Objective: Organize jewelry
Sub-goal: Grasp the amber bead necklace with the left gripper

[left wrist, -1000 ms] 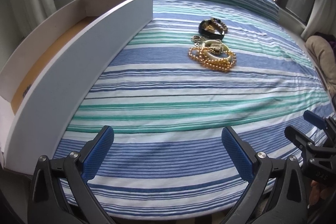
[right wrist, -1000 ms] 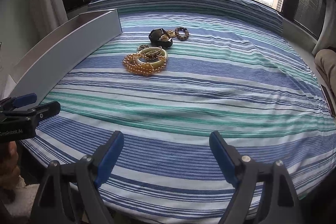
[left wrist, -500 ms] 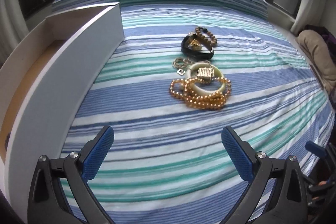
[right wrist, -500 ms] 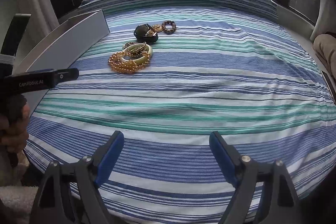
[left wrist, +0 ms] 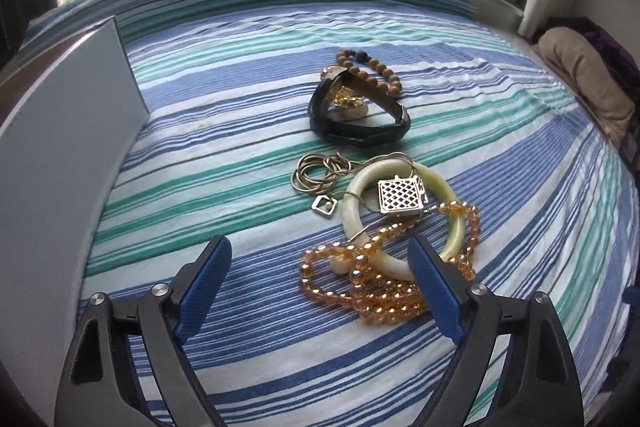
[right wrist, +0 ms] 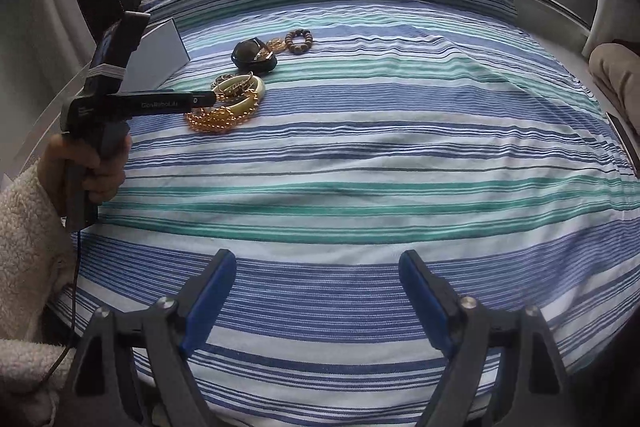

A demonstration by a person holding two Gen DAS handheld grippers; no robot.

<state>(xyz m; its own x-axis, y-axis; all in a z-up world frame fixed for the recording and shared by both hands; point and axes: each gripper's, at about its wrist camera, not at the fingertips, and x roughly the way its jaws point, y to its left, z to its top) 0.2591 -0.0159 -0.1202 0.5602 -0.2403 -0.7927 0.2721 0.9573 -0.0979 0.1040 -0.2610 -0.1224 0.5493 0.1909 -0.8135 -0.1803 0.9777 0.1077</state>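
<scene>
Left gripper (left wrist: 320, 259) is narrowing its still-spread jaws, pinching nothing; amber beads (left wrist: 372, 287) and a jade bangle (left wrist: 404, 219) are lying just ahead by its right finger. Right gripper (right wrist: 316, 275) is hovering spread over striped bedding (right wrist: 380, 155).

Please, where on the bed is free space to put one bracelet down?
Free: the striped bedspread right of the jewelry pile, and between the pile and the right gripper. Crowded: beside the white box, where the left gripper hovers.
</scene>
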